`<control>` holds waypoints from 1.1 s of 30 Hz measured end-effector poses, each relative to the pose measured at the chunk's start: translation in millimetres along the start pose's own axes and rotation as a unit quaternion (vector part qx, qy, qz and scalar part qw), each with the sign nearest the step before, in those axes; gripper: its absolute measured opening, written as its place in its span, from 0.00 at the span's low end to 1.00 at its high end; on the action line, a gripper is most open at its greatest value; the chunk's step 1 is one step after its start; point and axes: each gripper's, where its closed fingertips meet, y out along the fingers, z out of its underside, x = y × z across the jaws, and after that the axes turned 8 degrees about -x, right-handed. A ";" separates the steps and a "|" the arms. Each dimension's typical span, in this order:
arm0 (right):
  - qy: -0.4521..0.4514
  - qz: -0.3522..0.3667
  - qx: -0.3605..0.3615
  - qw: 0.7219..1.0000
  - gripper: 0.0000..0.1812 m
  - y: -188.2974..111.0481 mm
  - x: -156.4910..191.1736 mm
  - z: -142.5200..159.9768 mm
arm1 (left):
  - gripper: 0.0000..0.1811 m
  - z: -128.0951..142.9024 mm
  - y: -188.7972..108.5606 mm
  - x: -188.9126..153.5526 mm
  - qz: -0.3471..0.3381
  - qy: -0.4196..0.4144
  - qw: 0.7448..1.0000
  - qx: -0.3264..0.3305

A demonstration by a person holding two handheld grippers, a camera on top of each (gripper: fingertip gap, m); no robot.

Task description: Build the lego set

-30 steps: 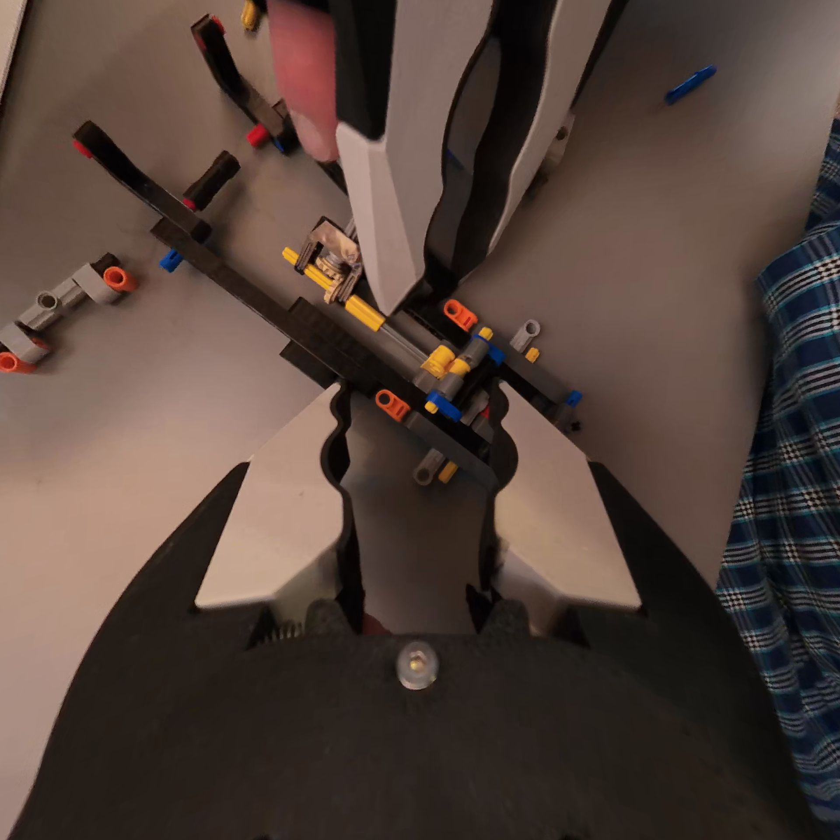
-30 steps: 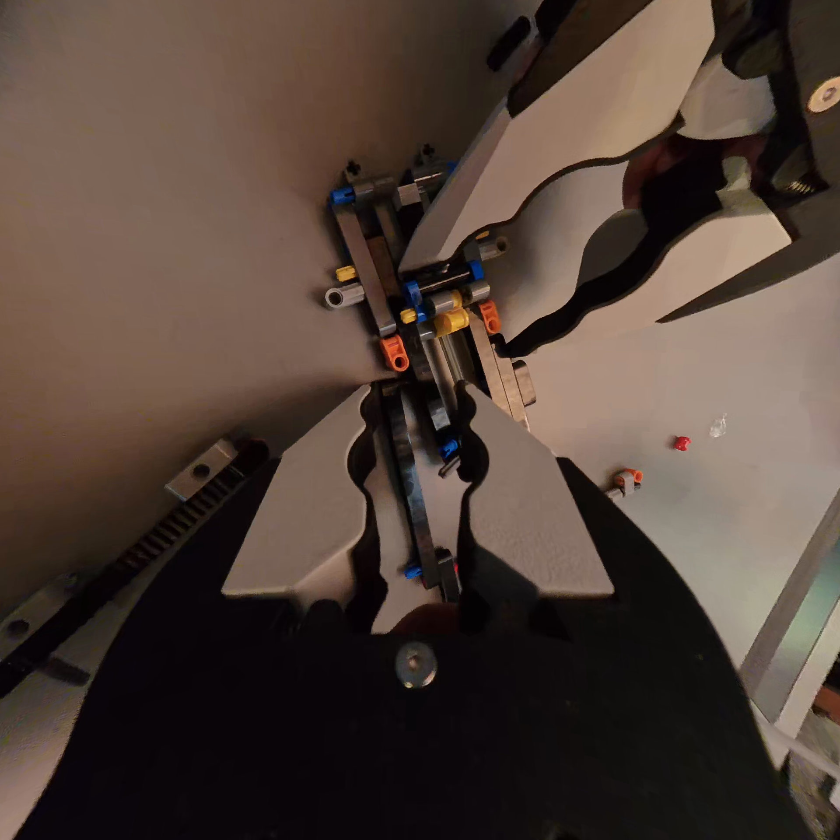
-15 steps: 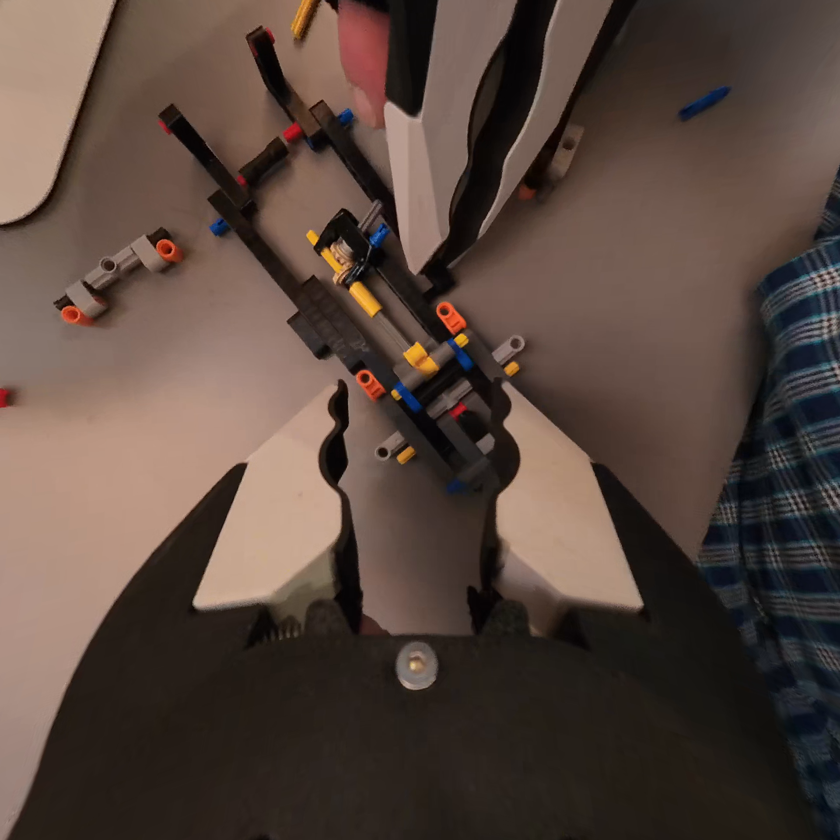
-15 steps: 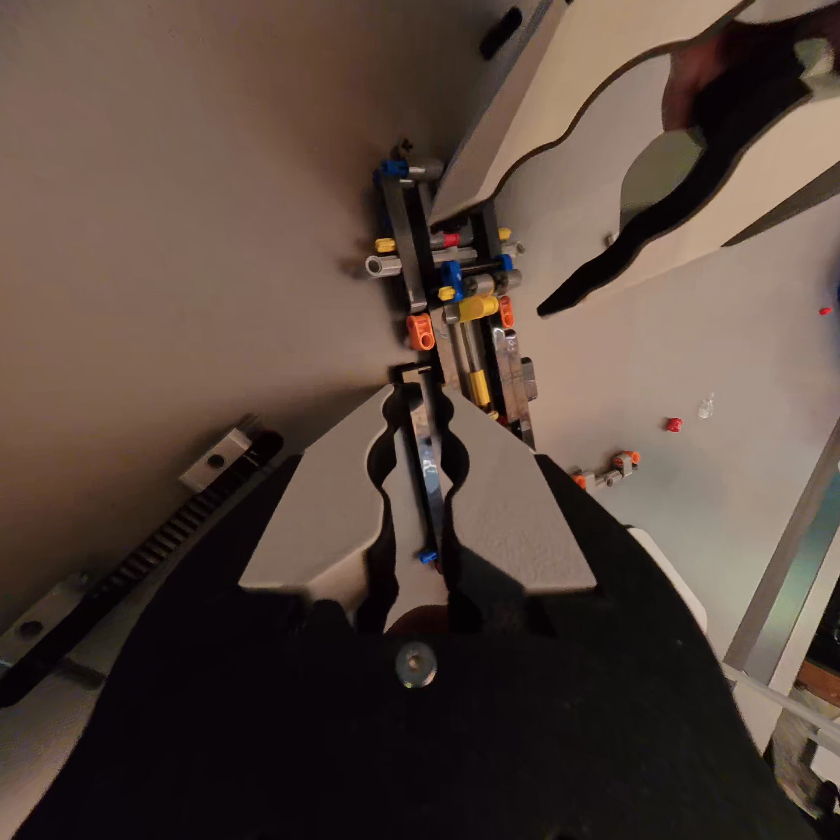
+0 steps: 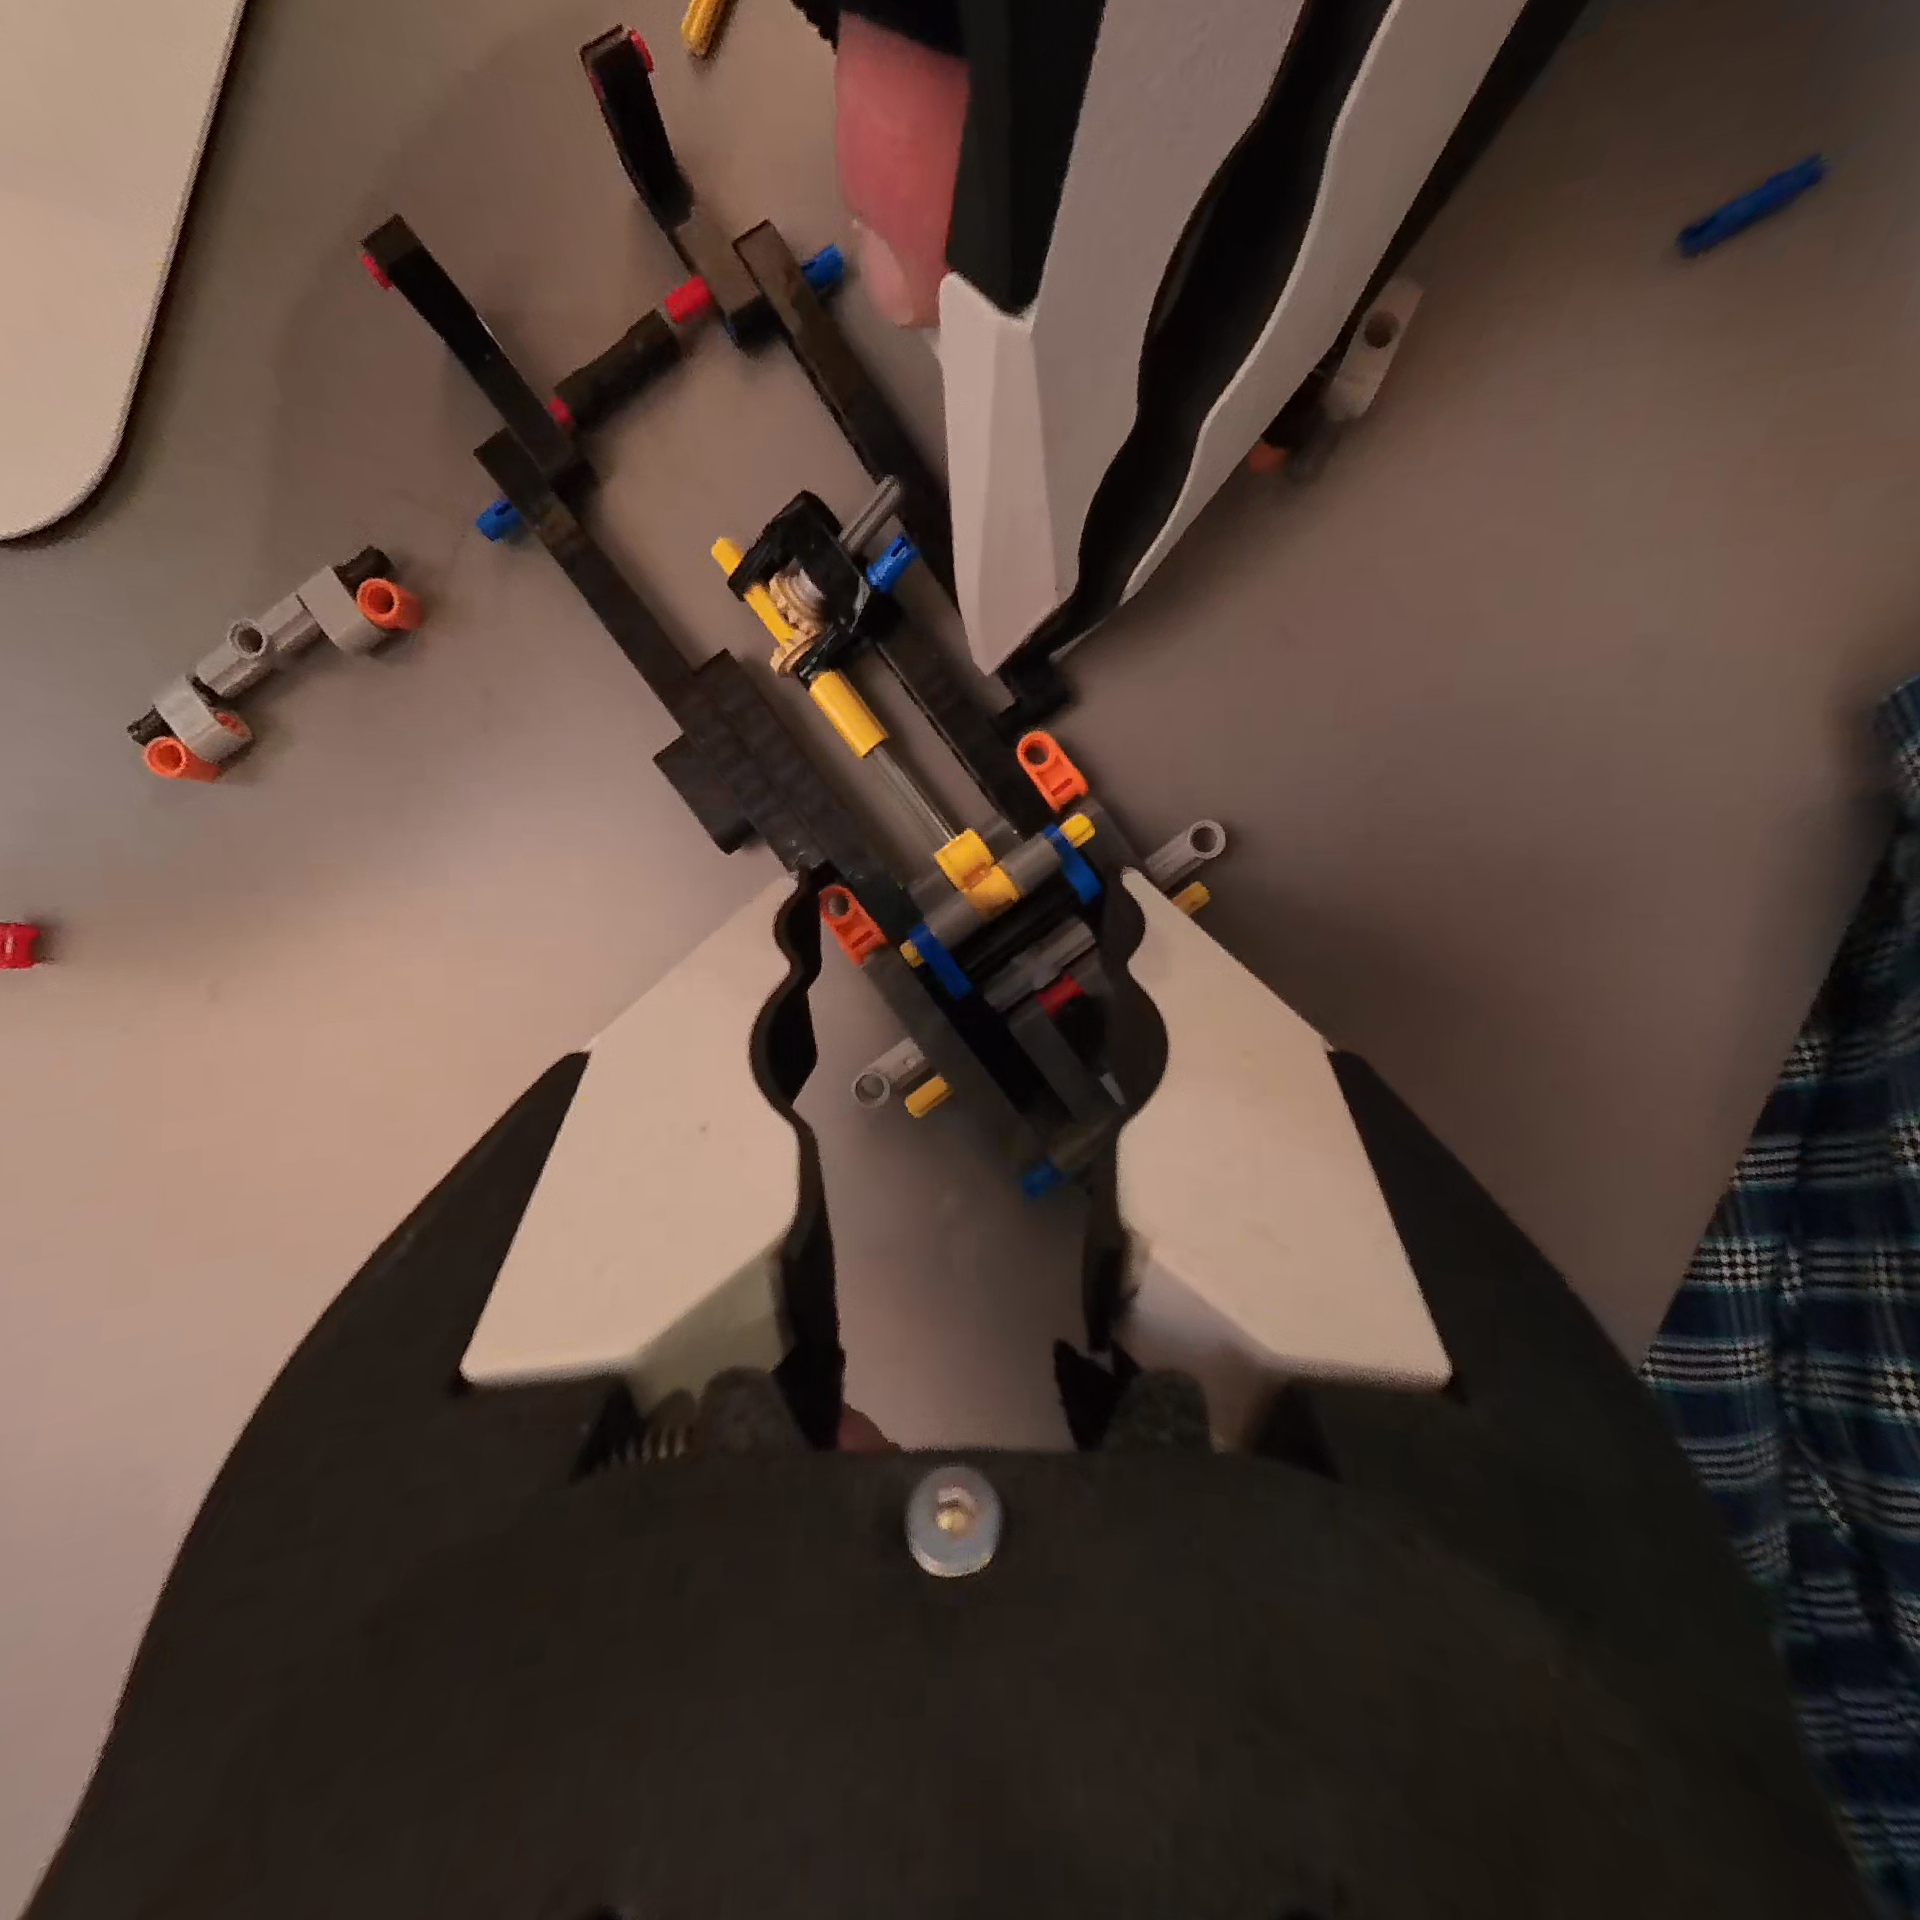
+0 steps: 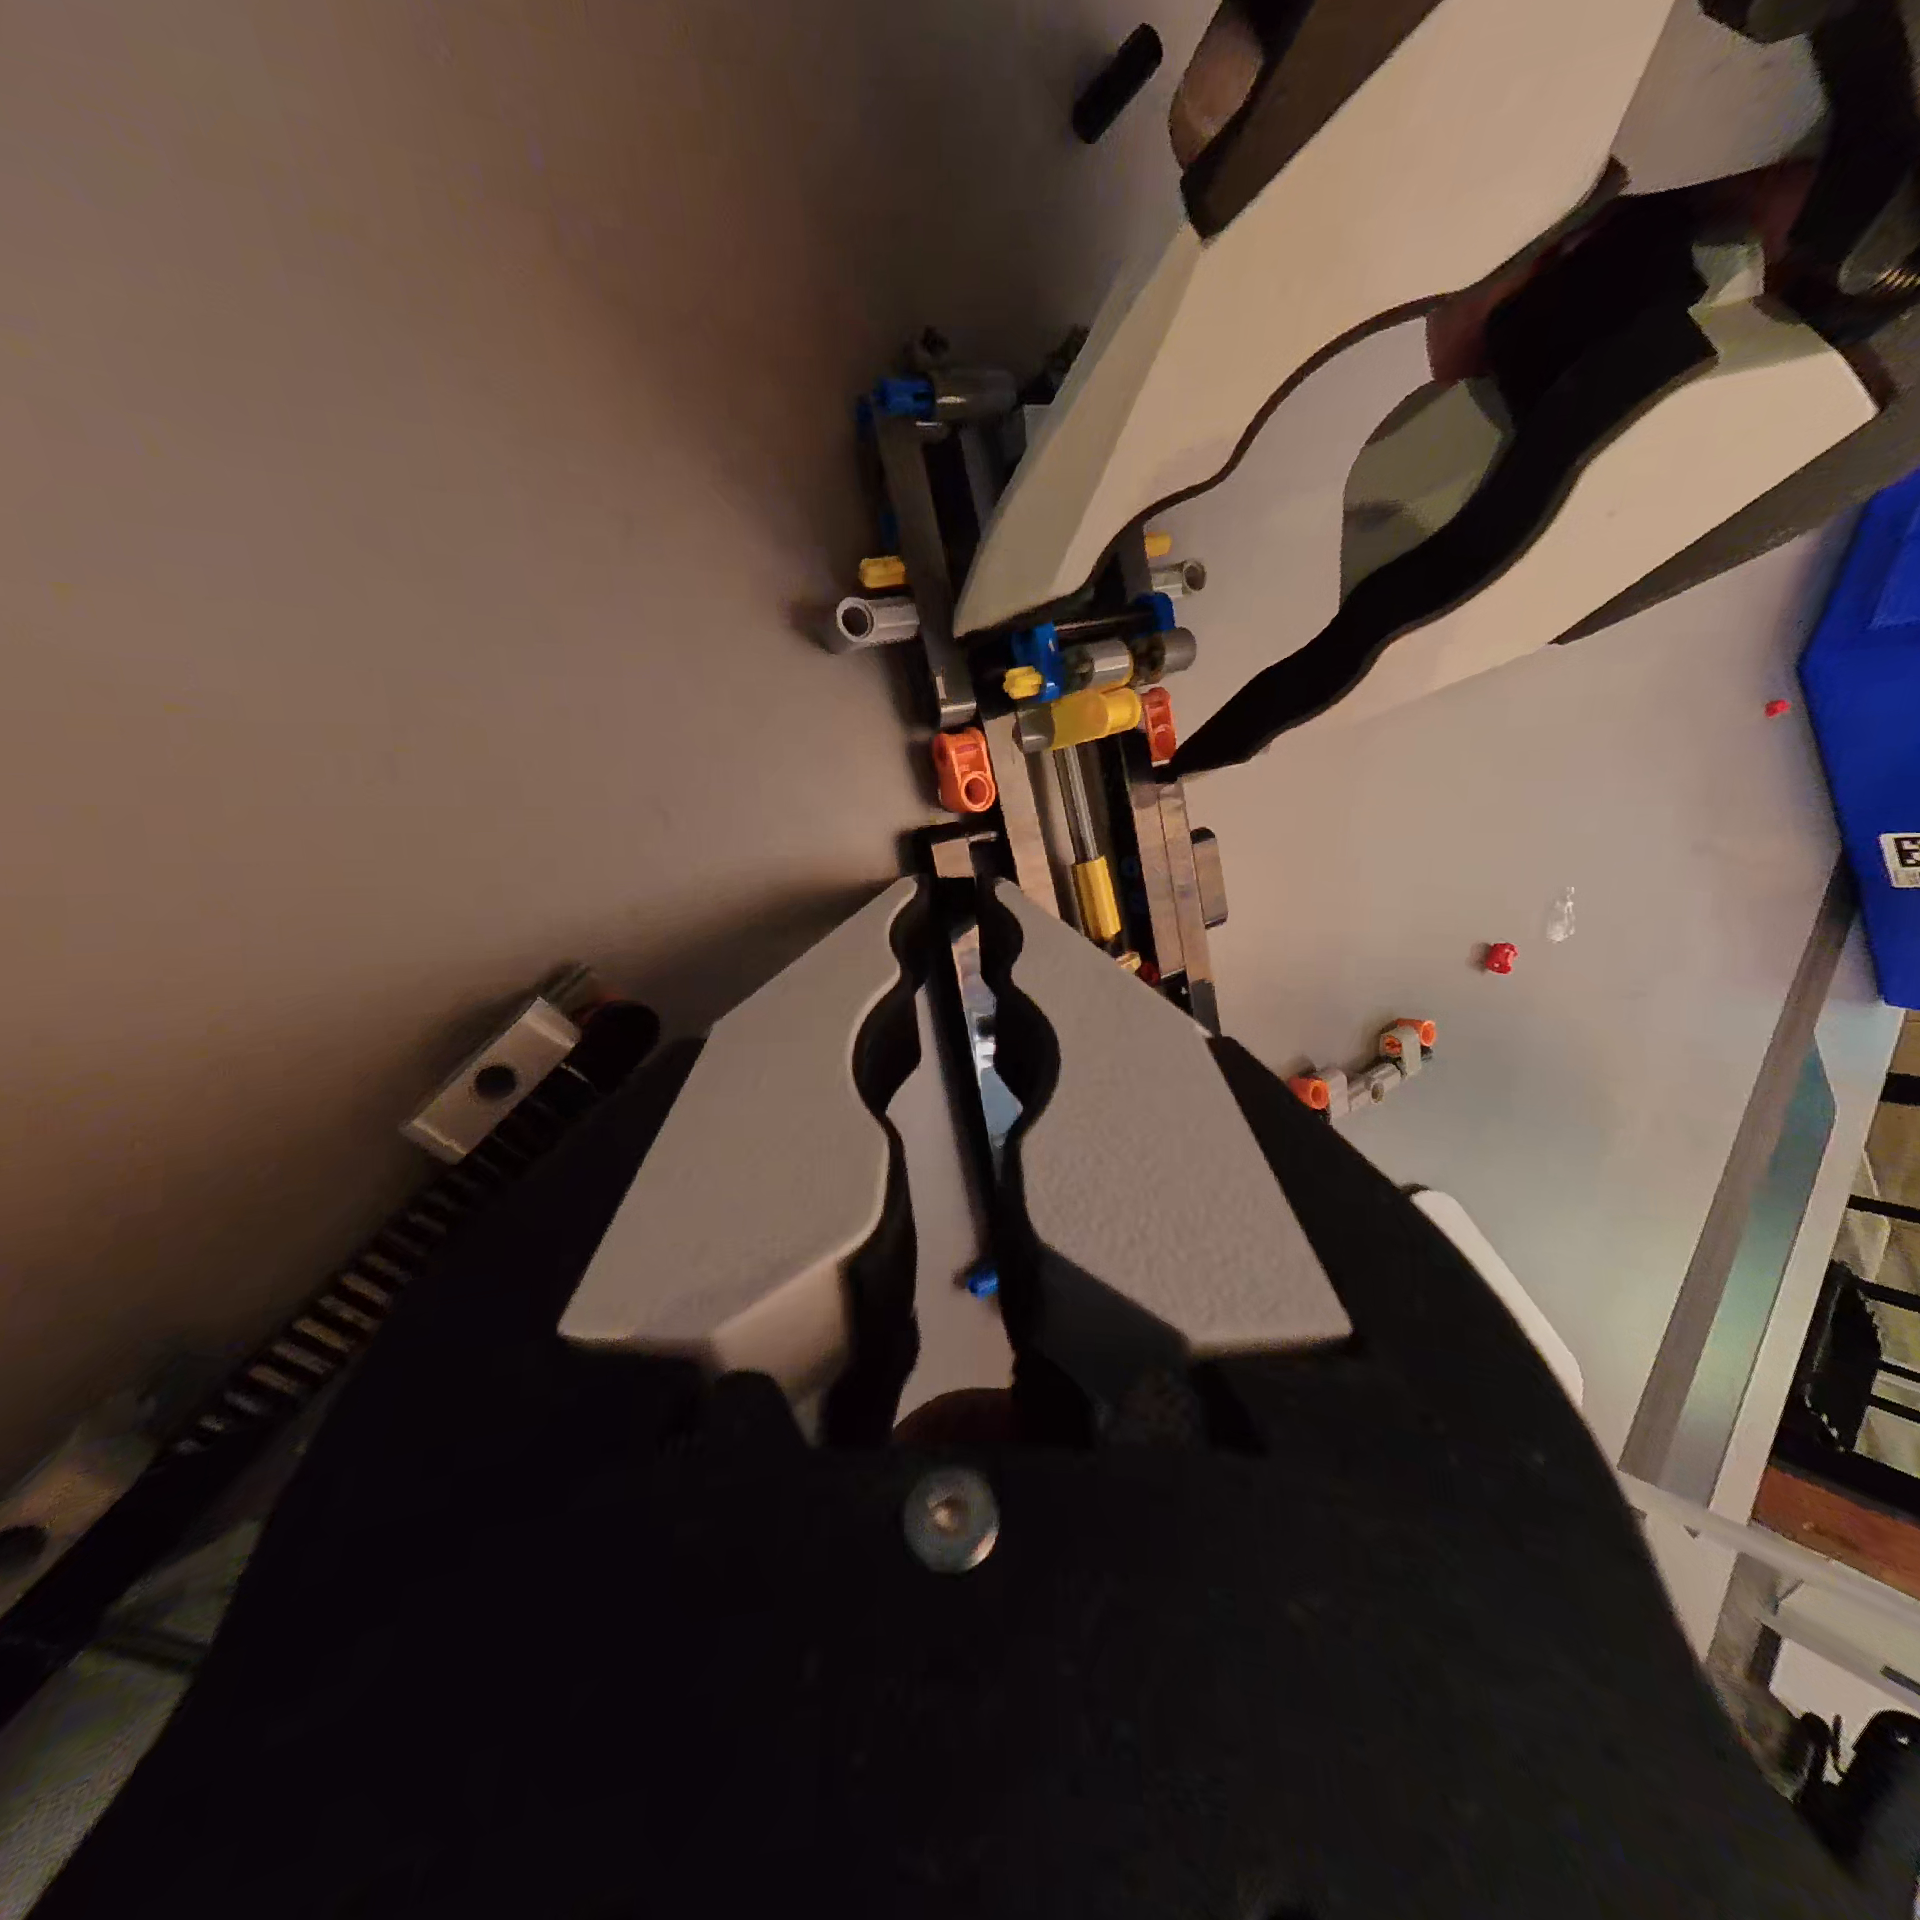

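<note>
Two tools meet over one long black-and-grey lego frame point(image 5: 831, 790) that lies flat on the grey bench point(image 5: 312, 1091). Over the last second the frame has swung from a crosswise slant to a steeper, more lengthwise line in the left wrist view, and more of its far end, with the two black arms and red pins, has come into sight. The right tool point(image 6: 961, 894) has narrowed: a second ago its fingers stood apart around the black side beam point(image 6: 961, 1091), and now they are pinched on that beam, near its free end. The left tool point(image 5: 961, 914) is half spread, as it was a second ago, and it straddles the near end of the frame where the blue and yellow pins point(image 5: 1070, 873) cluster; its right finger touches the frame's edge, but whether it truly clamps I cannot tell.

My reading is that the frame has been turned and is now braced for a press or a pull on the side beam. An orange connector point(image 5: 1051, 767) sits just beside the pinch. Loose pieces lie apart: a grey-and-orange link point(image 5: 270, 665), a red stud point(image 5: 16, 943), a blue pin point(image 5: 1751, 203). A blue box point(image 6: 1870, 727) stands at the bench edge.
</note>
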 end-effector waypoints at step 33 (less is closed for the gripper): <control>0.013 0.021 0.043 0.999 0.02 4.4 -8.9 2.6 | 0.21 -5.9 8.0 -4.0 0.026 0.077 0.997 -0.002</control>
